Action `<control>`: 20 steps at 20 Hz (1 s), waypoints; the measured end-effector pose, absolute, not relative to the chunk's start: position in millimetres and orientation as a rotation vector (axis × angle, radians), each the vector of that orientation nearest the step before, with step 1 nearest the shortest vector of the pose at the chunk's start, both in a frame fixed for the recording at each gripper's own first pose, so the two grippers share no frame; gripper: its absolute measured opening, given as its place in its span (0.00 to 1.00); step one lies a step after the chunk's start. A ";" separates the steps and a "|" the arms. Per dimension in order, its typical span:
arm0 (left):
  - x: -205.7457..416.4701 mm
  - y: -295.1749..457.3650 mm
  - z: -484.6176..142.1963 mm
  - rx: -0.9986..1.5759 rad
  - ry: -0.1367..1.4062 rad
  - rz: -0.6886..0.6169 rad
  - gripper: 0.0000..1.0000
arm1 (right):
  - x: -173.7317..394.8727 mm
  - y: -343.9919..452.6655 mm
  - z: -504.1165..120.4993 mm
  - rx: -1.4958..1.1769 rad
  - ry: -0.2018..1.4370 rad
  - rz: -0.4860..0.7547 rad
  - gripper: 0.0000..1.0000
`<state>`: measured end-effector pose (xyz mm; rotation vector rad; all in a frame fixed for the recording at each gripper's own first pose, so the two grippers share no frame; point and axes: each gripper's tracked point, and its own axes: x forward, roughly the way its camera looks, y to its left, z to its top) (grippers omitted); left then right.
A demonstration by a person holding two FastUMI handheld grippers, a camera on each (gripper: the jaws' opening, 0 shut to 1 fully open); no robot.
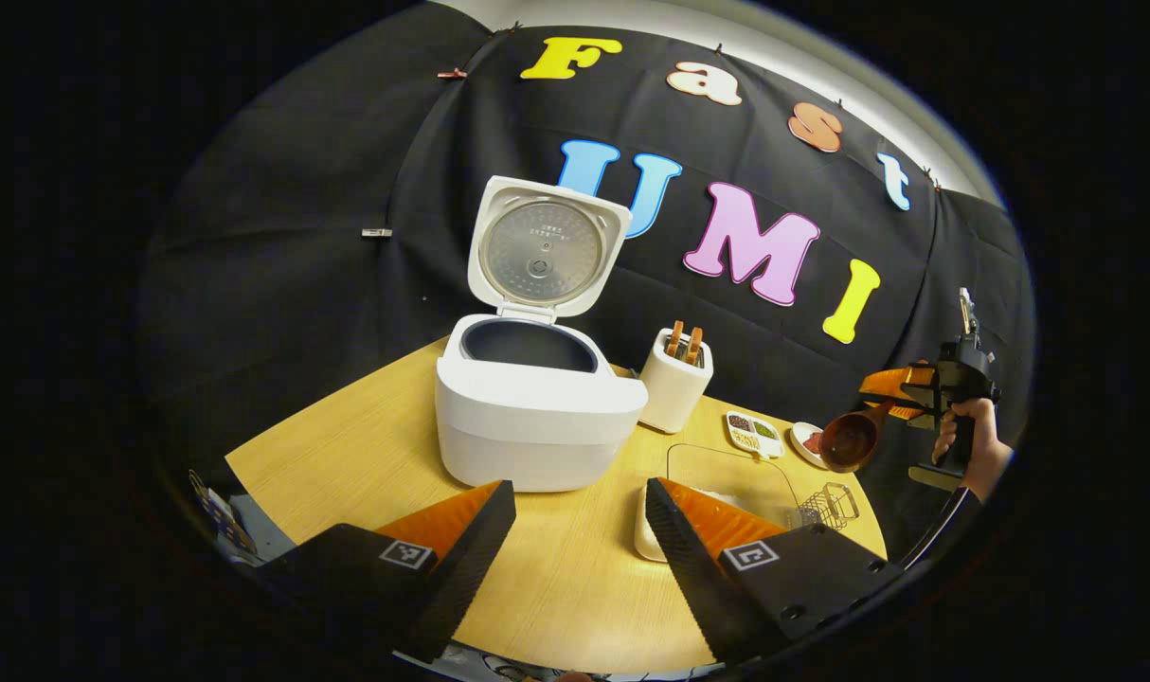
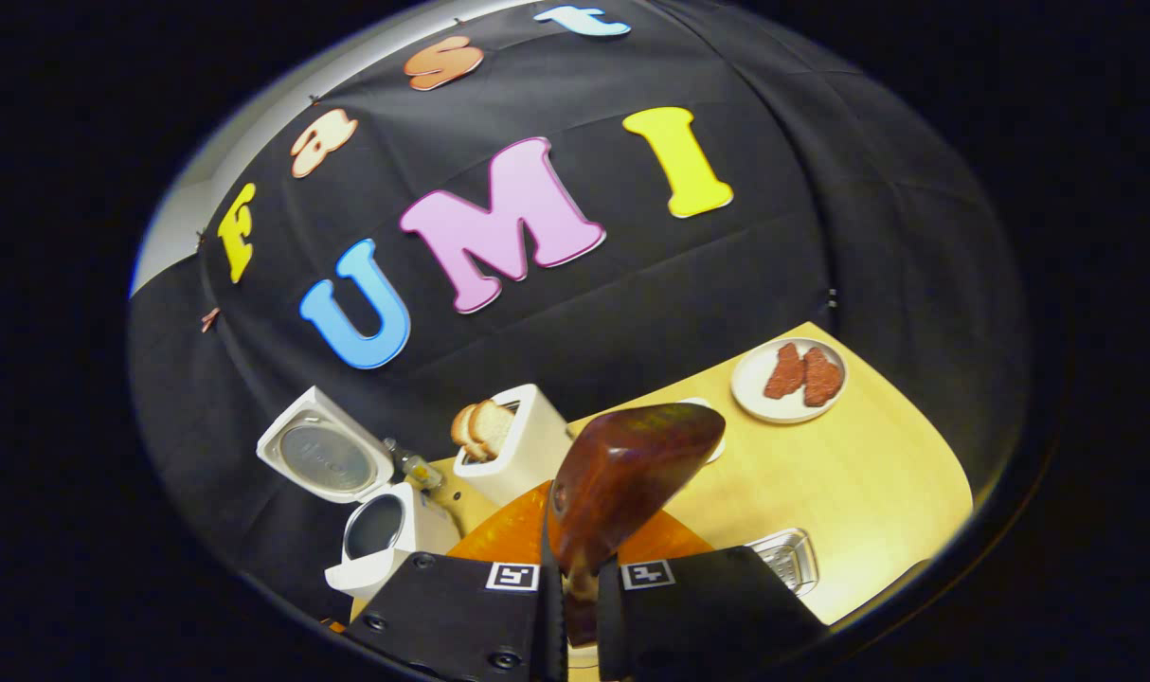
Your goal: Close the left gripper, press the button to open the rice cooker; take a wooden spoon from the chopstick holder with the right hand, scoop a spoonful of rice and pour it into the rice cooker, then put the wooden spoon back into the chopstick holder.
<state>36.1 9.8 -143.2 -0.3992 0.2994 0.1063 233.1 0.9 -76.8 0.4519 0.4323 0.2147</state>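
The white rice cooker point(image 1: 537, 417) stands mid-table with its lid point(image 1: 547, 248) raised and the dark pot bare. Just right of it the white chopstick holder point(image 1: 674, 386) holds wooden utensils. My left gripper point(image 1: 580, 540) hangs open over the table's near edge, nothing between its fingers. At the far right a hand holds my right gripper point(image 1: 889, 392), shut on the wooden spoon point(image 1: 850, 440), its bowl above the small dishes. In the right gripper view the spoon point(image 2: 632, 474) sticks up from my right gripper point(image 2: 582, 589); the cooker point(image 2: 381, 530) and holder point(image 2: 523, 440) lie beyond, to the left.
A clear container with rice point(image 1: 727, 474) sits in front of the holder, by a wire basket point(image 1: 831, 505). A divided sauce dish point(image 1: 753, 433) and a plate of red meat point(image 2: 788, 379) lie to the right. The wooden table point(image 1: 348, 455) ends close on every side.
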 end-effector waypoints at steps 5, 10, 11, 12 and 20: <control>37.1 23.8 -150.8 -0.359 0.305 0.065 0.96 | 220.6 52.6 -120.6 0.294 0.448 0.250 0.17; 39.9 35.7 -169.9 -0.327 0.324 0.043 0.96 | 210.3 70.3 -174.2 0.184 0.491 0.216 0.17; 38.9 36.6 -175.3 -0.320 0.331 0.036 0.96 | 209.7 70.0 -179.7 0.147 0.482 0.203 0.17; 38.5 36.2 -177.5 -0.319 0.333 0.026 0.96 | 210.3 67.5 -184.7 0.100 0.469 0.179 0.17; 32.7 32.8 -192.7 -0.283 0.355 -0.047 0.96 | 187.9 91.5 -223.8 -0.168 0.460 0.160 0.17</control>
